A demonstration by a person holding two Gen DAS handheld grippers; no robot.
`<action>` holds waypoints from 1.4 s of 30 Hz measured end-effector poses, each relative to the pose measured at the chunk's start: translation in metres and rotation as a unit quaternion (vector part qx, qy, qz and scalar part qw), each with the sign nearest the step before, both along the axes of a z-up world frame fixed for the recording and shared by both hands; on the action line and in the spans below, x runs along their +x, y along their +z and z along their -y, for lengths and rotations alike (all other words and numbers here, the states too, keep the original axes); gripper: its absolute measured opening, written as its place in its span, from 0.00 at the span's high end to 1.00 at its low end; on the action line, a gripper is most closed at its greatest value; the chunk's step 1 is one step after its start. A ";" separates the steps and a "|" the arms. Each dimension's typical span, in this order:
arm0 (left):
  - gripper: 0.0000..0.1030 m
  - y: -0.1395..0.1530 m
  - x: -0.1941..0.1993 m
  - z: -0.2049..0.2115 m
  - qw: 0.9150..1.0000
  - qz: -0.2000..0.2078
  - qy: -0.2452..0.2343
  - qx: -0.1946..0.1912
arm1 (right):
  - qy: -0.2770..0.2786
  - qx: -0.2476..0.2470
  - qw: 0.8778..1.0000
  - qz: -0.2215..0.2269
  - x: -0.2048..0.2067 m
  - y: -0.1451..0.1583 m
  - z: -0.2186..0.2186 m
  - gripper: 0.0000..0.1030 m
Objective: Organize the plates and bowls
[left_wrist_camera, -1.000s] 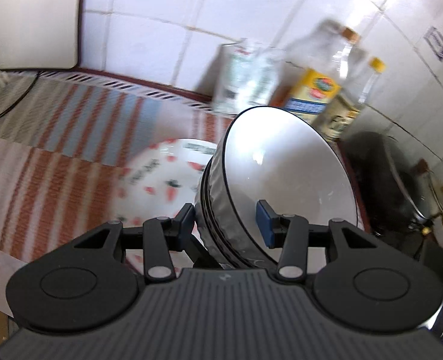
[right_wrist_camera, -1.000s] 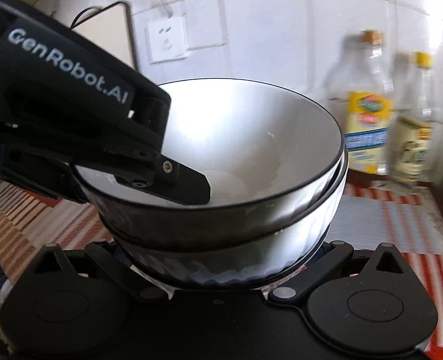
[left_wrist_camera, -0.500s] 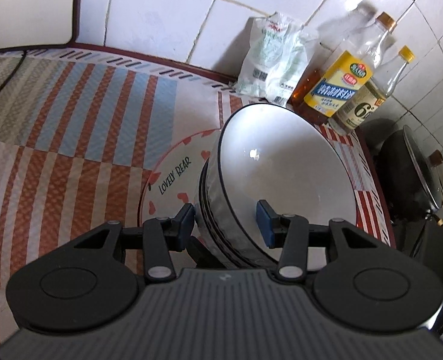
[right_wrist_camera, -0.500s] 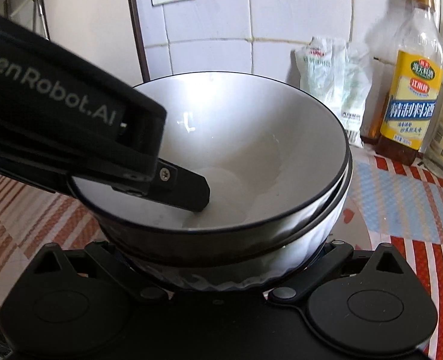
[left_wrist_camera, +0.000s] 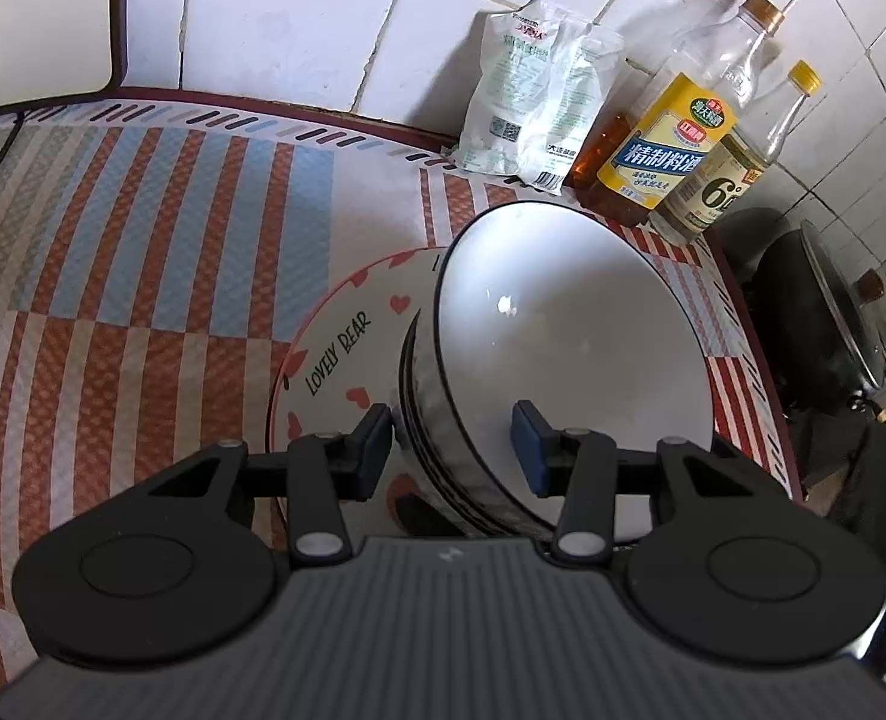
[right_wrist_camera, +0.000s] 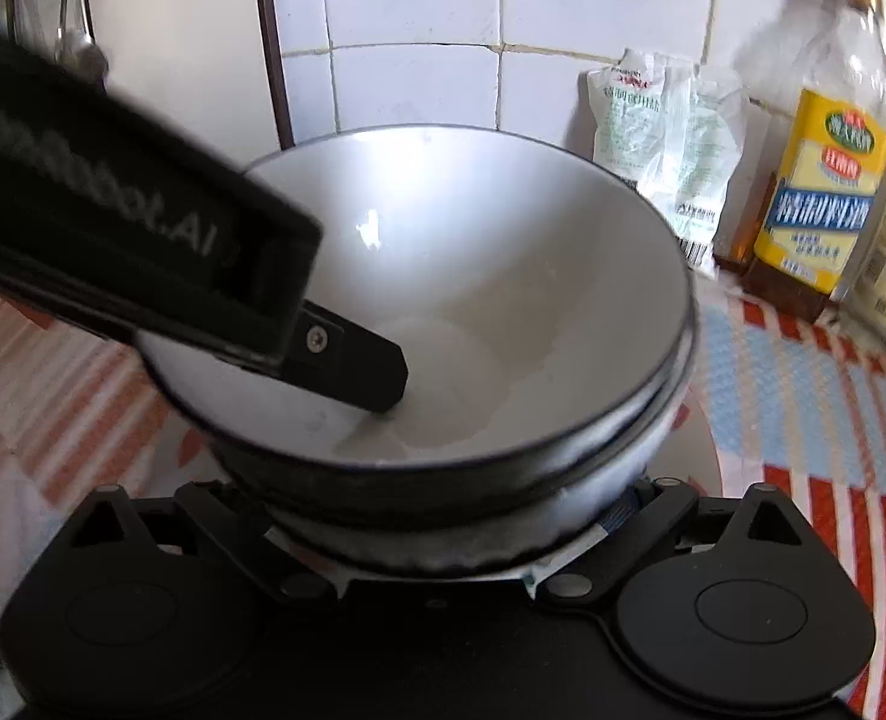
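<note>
Straddling the stacked bowls, left tool shows the plate (right tool: grip unclear).

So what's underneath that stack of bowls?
A plate lettered "LOVELY BEAR" with red hearts lies below the stacked bowls, on the striped tablecloth. The bowls hide its middle, so whether they touch it can't be seen.

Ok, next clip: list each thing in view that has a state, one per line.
Left gripper: shut on the bowls' wall, one finger inside, one outside.
Right gripper: fingers spread around the bowls' base; grip unclear.
Bowls: two nested, empty, tilted.
Plate: flat on the mat, under the bowls; contact unclear.
Yellow-label bottle: upright, capped, partly filled.
Small bottle: upright, capped.
Bag: leaning against the tiles.
</note>
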State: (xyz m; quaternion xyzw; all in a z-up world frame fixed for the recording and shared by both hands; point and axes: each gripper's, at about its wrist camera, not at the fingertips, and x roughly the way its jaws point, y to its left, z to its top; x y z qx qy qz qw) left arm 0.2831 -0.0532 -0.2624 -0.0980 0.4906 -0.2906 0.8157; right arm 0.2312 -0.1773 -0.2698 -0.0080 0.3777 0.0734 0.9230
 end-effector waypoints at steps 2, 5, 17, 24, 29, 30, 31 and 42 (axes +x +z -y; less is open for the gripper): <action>0.59 0.000 0.001 0.000 1.000 0.001 -0.003 0.001 | -0.004 0.014 1.000 0.000 -0.009 0.005 0.005 0.03; 0.59 0.003 -0.004 0.003 1.000 0.016 -0.003 0.012 | -0.006 -0.019 1.000 0.014 -0.026 0.009 0.003 0.03; 0.59 0.040 -0.038 0.016 0.989 0.098 0.042 0.106 | -0.046 0.010 0.998 0.033 -0.092 0.039 0.034 0.04; 0.57 0.097 -0.092 0.004 0.984 0.131 0.066 0.097 | -0.056 -0.010 0.997 0.052 -0.134 0.082 0.045 0.04; 0.55 0.131 -0.135 0.000 0.979 0.157 0.066 0.108 | -0.056 0.006 0.995 0.088 -0.165 0.117 0.048 0.04; 0.54 0.136 -0.142 -0.001 0.979 0.158 0.067 0.108 | -0.063 0.004 0.994 0.092 -0.170 0.123 0.047 0.04; 0.54 0.142 -0.150 -0.003 0.979 0.159 0.068 0.108 | -0.069 0.003 0.993 0.094 -0.174 0.129 0.047 0.04; 0.34 0.201 -0.223 -0.020 0.976 0.180 0.062 0.105 | -0.088 -0.030 0.991 0.099 -0.228 0.176 0.045 0.03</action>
